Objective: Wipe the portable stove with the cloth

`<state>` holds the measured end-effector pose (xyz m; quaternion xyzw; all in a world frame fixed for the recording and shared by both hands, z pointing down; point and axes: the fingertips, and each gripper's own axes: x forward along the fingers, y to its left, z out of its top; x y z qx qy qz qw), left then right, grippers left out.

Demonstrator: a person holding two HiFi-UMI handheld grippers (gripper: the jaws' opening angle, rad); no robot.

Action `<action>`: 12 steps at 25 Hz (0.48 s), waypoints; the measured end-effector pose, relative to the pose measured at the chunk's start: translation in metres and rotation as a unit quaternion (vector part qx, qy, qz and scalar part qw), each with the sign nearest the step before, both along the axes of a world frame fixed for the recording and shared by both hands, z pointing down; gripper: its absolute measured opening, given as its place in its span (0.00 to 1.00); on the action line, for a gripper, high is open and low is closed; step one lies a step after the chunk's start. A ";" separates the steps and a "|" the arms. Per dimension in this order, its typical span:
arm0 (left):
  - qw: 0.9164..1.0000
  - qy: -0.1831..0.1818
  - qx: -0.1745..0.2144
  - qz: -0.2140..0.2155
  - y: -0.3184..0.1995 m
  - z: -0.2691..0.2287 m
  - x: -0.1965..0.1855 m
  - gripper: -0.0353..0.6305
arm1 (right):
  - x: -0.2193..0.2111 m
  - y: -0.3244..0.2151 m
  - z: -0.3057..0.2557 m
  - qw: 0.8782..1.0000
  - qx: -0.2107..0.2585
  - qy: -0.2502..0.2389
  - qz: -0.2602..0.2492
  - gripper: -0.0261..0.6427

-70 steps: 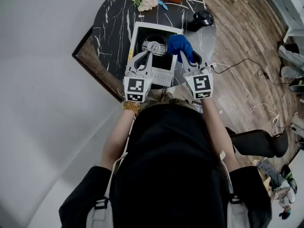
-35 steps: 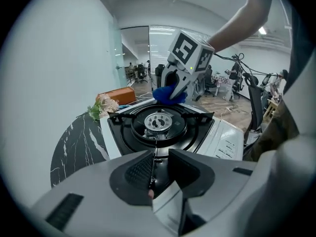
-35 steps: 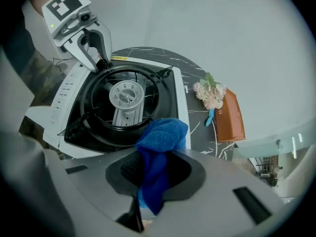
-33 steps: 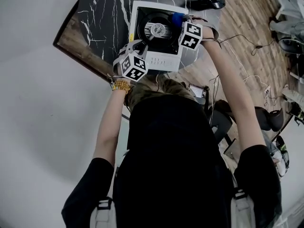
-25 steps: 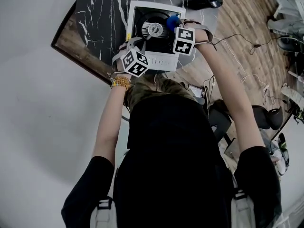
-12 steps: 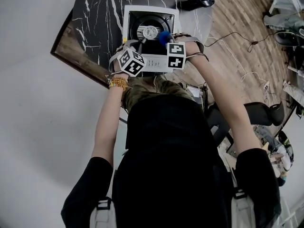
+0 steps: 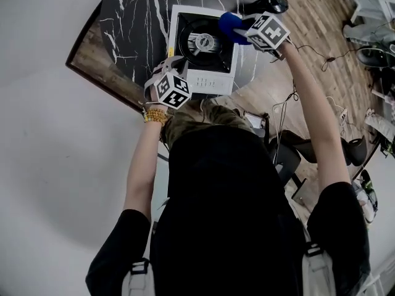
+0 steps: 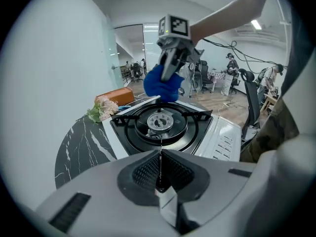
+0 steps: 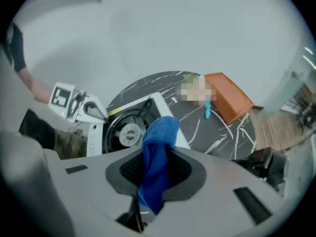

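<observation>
We see a soft, fuzzy blue cloth (image 7: 229, 23), a portable stove (image 7: 208, 82) of glossy white metal with a matt black top, and a polished black marble-look tabletop (image 7: 136, 17).

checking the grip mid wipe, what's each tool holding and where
Right tool, jaws just eased slightly wider, pinches the bunched blue cloth mid-length. Left tool: shut, empty.

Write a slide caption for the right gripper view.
Right gripper, jaws just opening slightly, grips the blue cloth between them above the portable stove on the marbled table.
</observation>
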<state>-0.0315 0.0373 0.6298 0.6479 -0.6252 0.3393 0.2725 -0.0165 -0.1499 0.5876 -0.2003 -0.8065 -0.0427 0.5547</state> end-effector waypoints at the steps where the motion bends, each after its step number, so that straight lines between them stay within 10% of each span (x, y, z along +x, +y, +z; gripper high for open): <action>1: 1.000 0.003 0.005 -0.002 0.002 0.000 0.000 0.07 | -0.014 -0.012 -0.003 0.999 -0.009 0.004 0.034 0.13; 12: 0.999 0.024 0.005 0.034 0.004 0.011 0.000 0.07 | -0.048 -0.025 0.067 0.966 -0.040 0.162 0.197 0.12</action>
